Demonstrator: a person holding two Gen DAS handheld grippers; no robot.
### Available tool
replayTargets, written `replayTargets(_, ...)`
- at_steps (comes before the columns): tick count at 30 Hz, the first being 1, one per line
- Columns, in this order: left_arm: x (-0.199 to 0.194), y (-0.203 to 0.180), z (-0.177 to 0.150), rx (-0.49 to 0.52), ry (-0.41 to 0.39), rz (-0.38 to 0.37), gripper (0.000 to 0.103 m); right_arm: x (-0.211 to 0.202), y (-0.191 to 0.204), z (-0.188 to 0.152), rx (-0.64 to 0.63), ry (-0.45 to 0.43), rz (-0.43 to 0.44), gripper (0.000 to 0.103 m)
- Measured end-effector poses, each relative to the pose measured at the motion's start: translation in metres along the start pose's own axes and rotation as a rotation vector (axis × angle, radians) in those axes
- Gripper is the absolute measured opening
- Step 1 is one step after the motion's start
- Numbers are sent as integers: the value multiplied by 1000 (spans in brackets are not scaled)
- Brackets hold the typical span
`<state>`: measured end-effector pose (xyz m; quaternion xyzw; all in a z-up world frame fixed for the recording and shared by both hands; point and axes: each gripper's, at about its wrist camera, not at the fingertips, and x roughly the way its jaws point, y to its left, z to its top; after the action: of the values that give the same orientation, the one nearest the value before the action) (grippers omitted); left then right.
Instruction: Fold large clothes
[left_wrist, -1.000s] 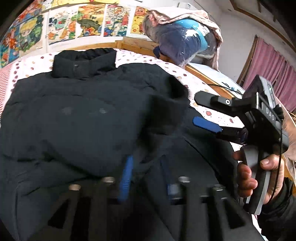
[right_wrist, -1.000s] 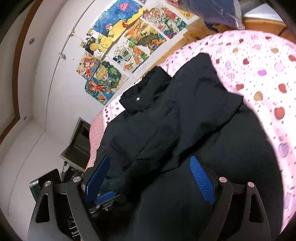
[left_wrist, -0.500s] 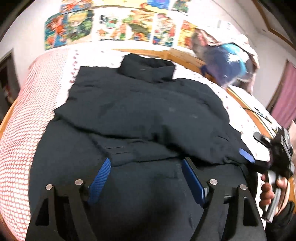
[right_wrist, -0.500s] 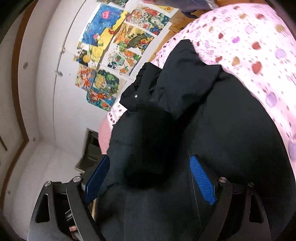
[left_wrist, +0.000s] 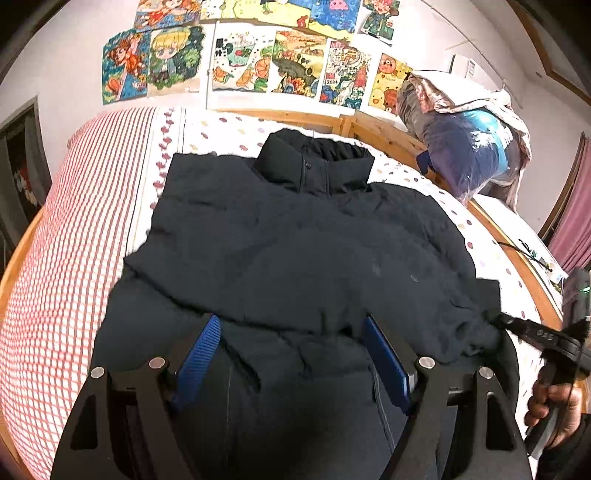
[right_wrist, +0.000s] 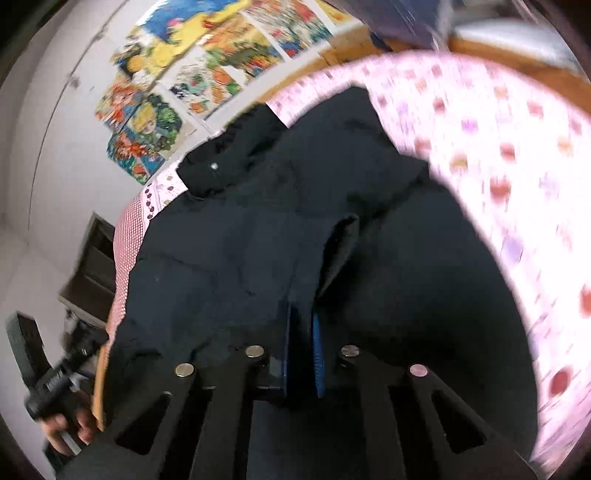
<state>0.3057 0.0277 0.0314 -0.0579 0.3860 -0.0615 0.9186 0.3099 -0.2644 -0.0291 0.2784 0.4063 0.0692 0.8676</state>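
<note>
A large black padded jacket lies on the bed, collar toward the wall, with both sleeves folded across its front. My left gripper is open and empty, hovering over the jacket's lower part. My right gripper is shut on a fold of the jacket's sleeve. In the left wrist view the right gripper shows at the jacket's right edge, its fingertips hidden in the cloth. The jacket also fills the right wrist view.
The bed has a pink spotted sheet and a red checked cover on the left. A wooden bed frame runs along the right. A bagged bundle of bedding sits at the far right. Posters cover the wall.
My left gripper let go of the jacket, opened and drew back. My right gripper went from open to shut on the sleeve fold at the jacket's right side.
</note>
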Motion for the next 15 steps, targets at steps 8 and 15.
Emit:
replayTargets(8,44,-14,25,52,48,31,78,-12,37,60,-249,-126,-202,7)
replayTargets(15,99,-15,22,68,170,88,80,16,24,62,-339,-88,-339,13)
